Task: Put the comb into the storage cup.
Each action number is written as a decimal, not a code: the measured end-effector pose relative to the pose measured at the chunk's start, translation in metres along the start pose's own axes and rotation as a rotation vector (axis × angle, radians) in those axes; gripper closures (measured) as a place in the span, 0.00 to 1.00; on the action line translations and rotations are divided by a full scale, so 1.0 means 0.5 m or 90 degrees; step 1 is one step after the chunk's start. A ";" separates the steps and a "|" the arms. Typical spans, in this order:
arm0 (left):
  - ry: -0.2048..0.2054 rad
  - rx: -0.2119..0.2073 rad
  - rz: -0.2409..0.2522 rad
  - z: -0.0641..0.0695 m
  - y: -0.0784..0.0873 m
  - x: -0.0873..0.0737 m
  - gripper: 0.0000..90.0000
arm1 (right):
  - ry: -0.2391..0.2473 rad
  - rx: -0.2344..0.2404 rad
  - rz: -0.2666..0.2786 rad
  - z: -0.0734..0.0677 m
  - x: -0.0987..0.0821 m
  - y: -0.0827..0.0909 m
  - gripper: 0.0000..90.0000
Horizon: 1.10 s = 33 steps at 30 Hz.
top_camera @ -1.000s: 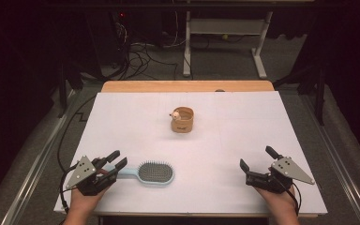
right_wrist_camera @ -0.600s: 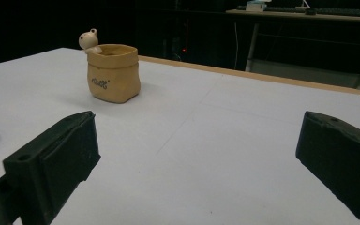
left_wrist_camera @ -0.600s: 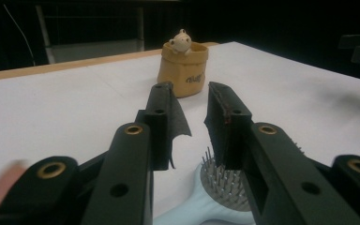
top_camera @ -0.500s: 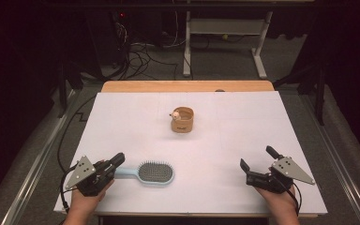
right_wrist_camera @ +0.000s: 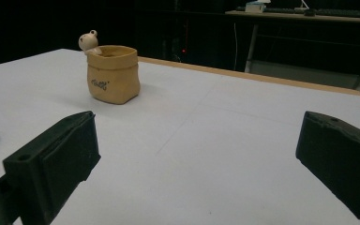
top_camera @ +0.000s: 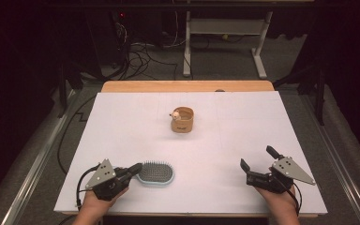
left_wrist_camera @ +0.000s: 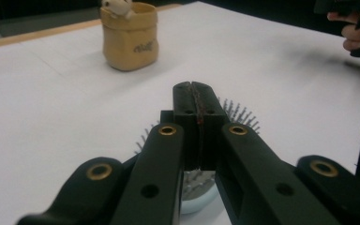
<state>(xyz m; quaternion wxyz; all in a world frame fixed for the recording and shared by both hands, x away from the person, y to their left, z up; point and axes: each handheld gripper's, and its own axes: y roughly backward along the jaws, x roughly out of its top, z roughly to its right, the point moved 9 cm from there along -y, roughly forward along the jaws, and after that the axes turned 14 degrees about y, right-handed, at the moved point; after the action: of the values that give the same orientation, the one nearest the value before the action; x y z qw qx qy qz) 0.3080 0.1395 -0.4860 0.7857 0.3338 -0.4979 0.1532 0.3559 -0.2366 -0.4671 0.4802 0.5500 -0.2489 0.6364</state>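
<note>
- The hairbrush (top_camera: 155, 173) lies flat near the worktop's (top_camera: 122, 131) front left part, bristles up, its pale blue rim showing around a grey bristle pad.
- Its handle end points toward the left tongs (top_camera: 132, 170), which have just been closing and now sit pressed together on that end.
- In the left gripper view the two pads meet edge to edge above the bristles (left_wrist_camera: 236, 115); the handle itself is hidden under the jaws, so the grip appears to be on it, though the contact point cannot be seen.
- The person's left hand (top_camera: 93, 204) comes in from the bottom edge behind those tongs.
- A small tan pot (top_camera: 182, 119) with a little pale figure (top_camera: 173, 114) on its rim stands near the middle of the worktop, well apart from the hairbrush.
- The right tongs (top_camera: 258, 159) rest at the front right, jaws spread wide with nothing between them.
</note>
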 end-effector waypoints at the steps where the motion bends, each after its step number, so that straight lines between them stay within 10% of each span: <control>1: 0.000 0.000 0.000 0.000 0.000 0.000 1.00 | 0.000 0.000 0.000 0.000 0.000 0.000 0.00; 33: -0.031 -0.067 -0.139 0.065 -0.063 -0.065 1.00 | -0.009 -0.001 -0.003 0.001 -0.002 -0.001 0.00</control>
<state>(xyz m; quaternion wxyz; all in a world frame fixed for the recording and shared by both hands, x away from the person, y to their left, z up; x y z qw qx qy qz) 0.2890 0.0976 -0.5173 0.8018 0.3479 -0.4849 0.0318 0.3565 -0.2375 -0.4680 0.4800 0.5548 -0.2518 0.6312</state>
